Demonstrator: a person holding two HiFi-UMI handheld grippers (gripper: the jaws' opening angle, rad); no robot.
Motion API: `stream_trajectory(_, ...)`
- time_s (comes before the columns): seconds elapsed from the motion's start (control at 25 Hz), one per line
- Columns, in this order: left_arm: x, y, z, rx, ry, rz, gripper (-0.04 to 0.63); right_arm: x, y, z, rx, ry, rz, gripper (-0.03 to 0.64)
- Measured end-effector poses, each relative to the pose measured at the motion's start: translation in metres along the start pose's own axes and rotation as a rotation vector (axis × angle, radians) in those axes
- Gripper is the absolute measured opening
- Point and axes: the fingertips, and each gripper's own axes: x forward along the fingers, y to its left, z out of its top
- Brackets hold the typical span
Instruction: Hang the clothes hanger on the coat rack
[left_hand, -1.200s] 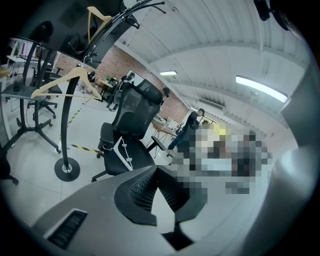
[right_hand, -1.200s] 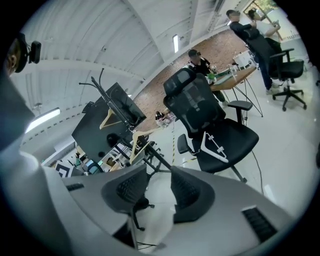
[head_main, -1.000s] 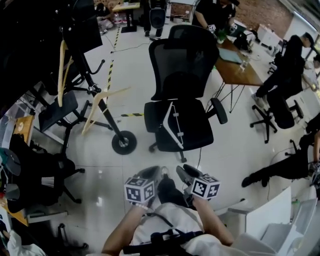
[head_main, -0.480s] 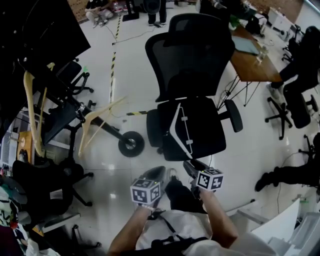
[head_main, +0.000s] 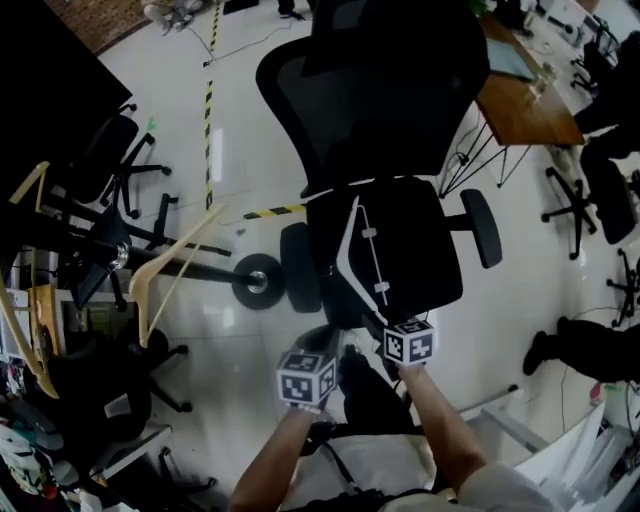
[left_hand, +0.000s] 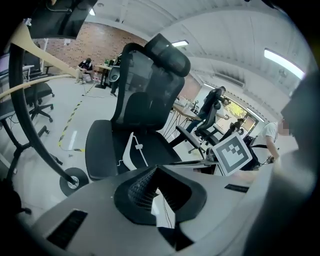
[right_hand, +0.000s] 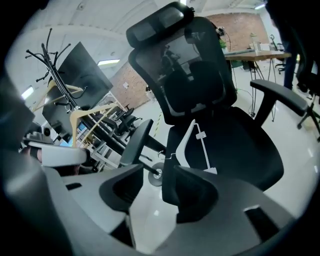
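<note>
The right gripper (right_hand: 160, 176) has its jaws spread wide with only pale floor showing between them, so it grasps nothing. The left gripper (left_hand: 155, 169) has its ribbed pads closed tip to tip, and it too is empty. In the head view both sit low in the centre of the frame, marker cubes upward, just below the front edge of the black office chair (head_main: 420, 250). The white clothes hanger (head_main: 358, 255) lies flat on the chair's seat, toward the seat's left side, with its wire hook near the front edge, apart from both grippers. The coat rack (right_hand: 47, 52) stands at the upper left of the right gripper view, with wooden hangers (right_hand: 82, 115) hanging from it.
</note>
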Motion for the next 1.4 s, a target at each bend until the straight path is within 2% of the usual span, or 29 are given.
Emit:
stream_trajectory(0.6, 0.058, 0.040, 0.007, -0.122, 0.041, 0.058, -0.008, 0.116, -0.045, -0.005, -0.131, 0.184, -0.015, 0.224)
stream_trajectory(0.92, 0.085, 0.043, 0.004, -0.147, 0.073, 0.051, -0.008, 0.157, -0.075, -0.017, -0.164, 0.248, -0.063, 0.224)
stream_trajectory(1.04, 0.090, 0.045, 0.003, -0.164, 0.071, 0.054, -0.008, 0.171, -0.082, -0.023, -0.178, 0.267, -0.063, 0.224)
stream_trajectory(1.2, 0.090, 0.048, 0.002, -0.185, 0.062, 0.054, -0.008, 0.183, -0.095, -0.030, -0.212, 0.319, -0.105, 0.224)
stream_trajectory(1.4, 0.088, 0.049, -0.001, -0.207, 0.051, 0.058, -0.008, 0.197, -0.095, -0.036, -0.227, 0.335, -0.102, 0.224)
